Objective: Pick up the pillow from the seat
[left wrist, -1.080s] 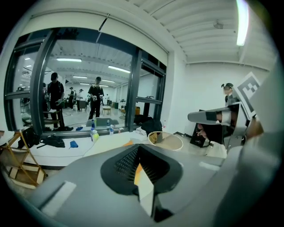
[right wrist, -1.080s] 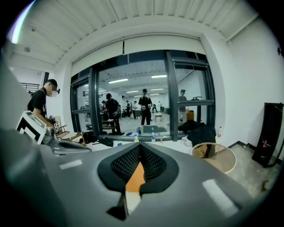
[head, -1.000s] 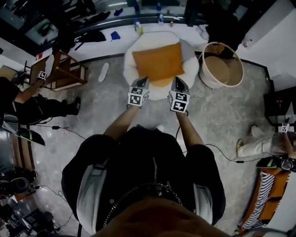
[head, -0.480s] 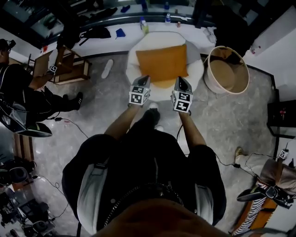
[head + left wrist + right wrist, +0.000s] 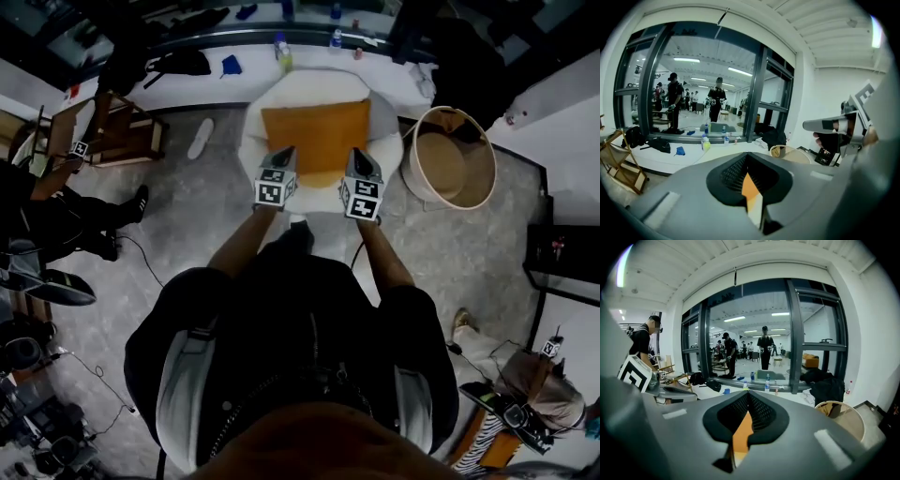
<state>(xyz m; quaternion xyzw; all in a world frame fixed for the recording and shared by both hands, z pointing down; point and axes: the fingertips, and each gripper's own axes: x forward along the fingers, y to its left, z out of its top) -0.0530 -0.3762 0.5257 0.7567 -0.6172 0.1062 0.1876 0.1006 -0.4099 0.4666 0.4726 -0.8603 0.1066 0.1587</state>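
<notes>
An orange square pillow (image 5: 316, 133) lies on a round white seat (image 5: 382, 150) in the head view. My left gripper (image 5: 284, 151) hovers over the pillow's near left corner, jaws shut and empty. My right gripper (image 5: 356, 153) hangs over the near right corner, also shut with nothing in it. In the left gripper view the closed left gripper (image 5: 746, 157) shows a sliver of the orange pillow (image 5: 750, 187) below it. The right gripper view shows the same: the right gripper (image 5: 747, 397) closed, with the pillow (image 5: 740, 433) below.
A round tan tub (image 5: 450, 155) stands right of the seat. A wooden rack (image 5: 120, 131) and a seated person (image 5: 56, 220) are at the left. A white ledge (image 5: 234, 84) with bottles (image 5: 281, 52) runs behind the seat. Another person (image 5: 525, 394) is at the lower right.
Both grippers have come slightly closer to the pillow and stay shut. A foot has stepped forward below them. The people at the sides have shifted.
</notes>
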